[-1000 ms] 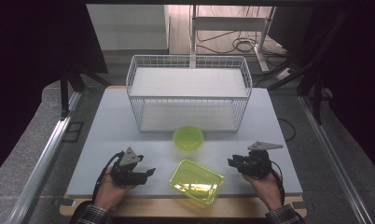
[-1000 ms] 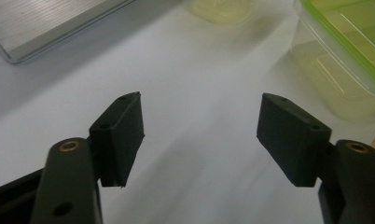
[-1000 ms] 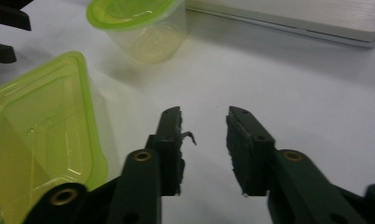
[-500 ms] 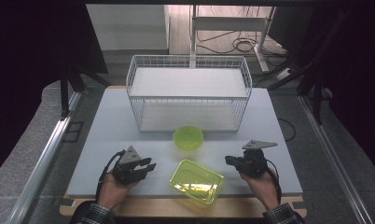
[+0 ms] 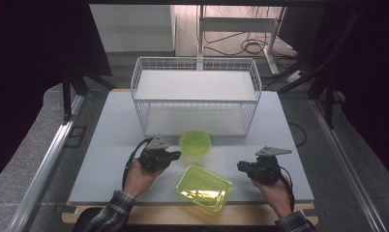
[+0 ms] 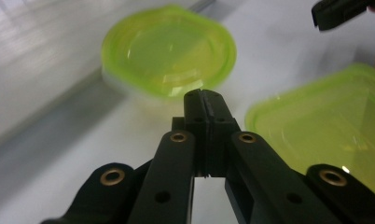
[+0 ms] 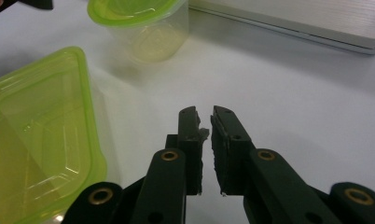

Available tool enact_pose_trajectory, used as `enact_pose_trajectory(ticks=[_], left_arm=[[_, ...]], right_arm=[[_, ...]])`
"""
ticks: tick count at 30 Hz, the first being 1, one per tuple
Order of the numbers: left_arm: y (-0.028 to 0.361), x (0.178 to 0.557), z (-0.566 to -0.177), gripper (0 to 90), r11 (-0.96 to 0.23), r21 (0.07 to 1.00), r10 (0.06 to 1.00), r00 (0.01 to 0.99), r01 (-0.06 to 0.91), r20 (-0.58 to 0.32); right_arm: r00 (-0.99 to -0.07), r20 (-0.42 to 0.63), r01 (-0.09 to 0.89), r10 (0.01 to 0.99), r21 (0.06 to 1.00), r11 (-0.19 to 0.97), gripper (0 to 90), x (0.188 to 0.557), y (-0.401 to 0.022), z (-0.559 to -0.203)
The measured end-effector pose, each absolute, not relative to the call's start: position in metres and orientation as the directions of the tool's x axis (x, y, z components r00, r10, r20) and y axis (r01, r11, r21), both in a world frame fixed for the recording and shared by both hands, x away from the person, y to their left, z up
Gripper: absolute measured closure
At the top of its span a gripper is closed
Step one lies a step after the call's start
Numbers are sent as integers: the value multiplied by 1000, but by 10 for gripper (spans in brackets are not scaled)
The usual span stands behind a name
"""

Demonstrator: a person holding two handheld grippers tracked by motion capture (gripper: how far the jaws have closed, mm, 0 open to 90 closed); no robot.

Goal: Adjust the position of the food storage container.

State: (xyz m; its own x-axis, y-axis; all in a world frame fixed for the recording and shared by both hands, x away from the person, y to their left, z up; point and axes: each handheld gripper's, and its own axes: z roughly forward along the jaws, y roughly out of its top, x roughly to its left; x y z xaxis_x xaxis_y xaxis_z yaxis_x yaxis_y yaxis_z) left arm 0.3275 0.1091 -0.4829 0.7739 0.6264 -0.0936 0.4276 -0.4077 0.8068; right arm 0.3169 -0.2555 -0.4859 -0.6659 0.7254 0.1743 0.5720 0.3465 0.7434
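Two green containers sit on the white table (image 5: 105,145) in front of you: a round tub (image 5: 195,142) just before the wire basket (image 5: 195,96), and a rectangular box (image 5: 203,187) nearer you, at the table's near edge between your hands. They lie close together but apart.

Your left gripper (image 5: 175,155) is held just left of the tub, jaws pointing right toward it. In the left gripper view its jaws (image 6: 205,100) are pressed together with nothing between them; the tub (image 6: 169,51) lies just beyond the tips and the box (image 6: 330,130) to their right.

Your right gripper (image 5: 241,166) is held right of the box, jaws pointing left. In the right gripper view its jaws (image 7: 204,116) stand nearly together, a narrow gap between the pads, holding nothing. The box (image 7: 36,135) lies to their left, the tub (image 7: 139,28) farther off.

The basket stands at the far middle of the table, with a white shelf across its top.
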Motion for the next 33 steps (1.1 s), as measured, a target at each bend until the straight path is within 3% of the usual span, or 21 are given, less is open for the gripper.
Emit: enact_pose_trajectory(ticks=[6, 15, 28, 33], left_arm=[[77, 355, -475, 900, -434, 802, 599, 796, 410, -83], [26, 382, -468, 900, -493, 780, 562, 826, 385, -52], [-6, 407, -475, 900, -586, 711, 544, 839, 389, -11], [1, 409, -480, 900, -544, 722, 563, 824, 428, -65]], right_arm=[[-664, 162, 568, 730, 744, 351, 727, 318, -259, -490], [-650, 154, 575, 744, 741, 348, 536, 321, -263, -496], [-657, 149, 577, 739, 730, 366, 473, 323, -262, -500], [-655, 151, 580, 740, 729, 364, 463, 323, -263, -500]])
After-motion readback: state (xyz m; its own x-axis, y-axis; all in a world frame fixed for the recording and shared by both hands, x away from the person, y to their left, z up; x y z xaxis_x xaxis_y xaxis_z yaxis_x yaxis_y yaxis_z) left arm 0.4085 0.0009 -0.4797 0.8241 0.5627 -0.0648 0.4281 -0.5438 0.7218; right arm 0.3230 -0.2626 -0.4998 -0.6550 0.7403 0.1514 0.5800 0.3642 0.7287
